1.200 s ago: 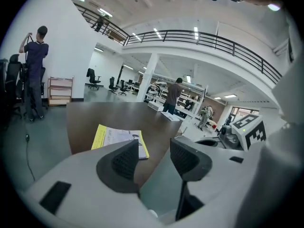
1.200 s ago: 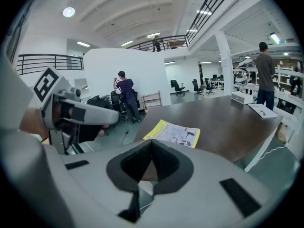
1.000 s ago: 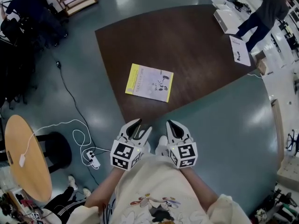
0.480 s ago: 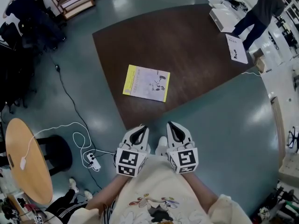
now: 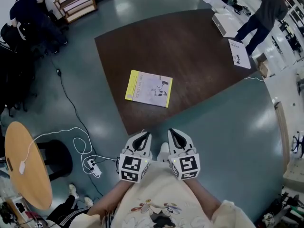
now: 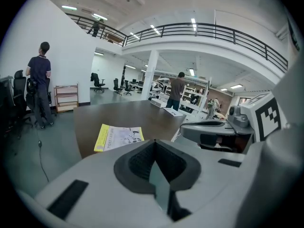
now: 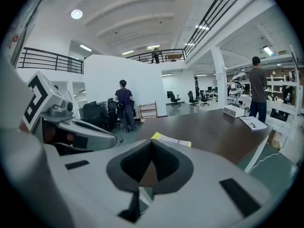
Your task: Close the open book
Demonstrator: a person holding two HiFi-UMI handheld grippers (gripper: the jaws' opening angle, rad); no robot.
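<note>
book (image 5: 148, 88): yellow band, pale cover
table (image 5: 199, 46): dark brown
floor (image 5: 228, 127): teal
your shirt (image 5: 161, 201): cream, cartoon print

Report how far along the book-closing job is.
Done: the book already looks closed, lying flat and cover up on the dark table. In hand: nothing. The left gripper and right gripper are both shut and empty, held close to the person's body, short of the table's near corner. Left: apparently nothing, judging from how the book lies.
</note>
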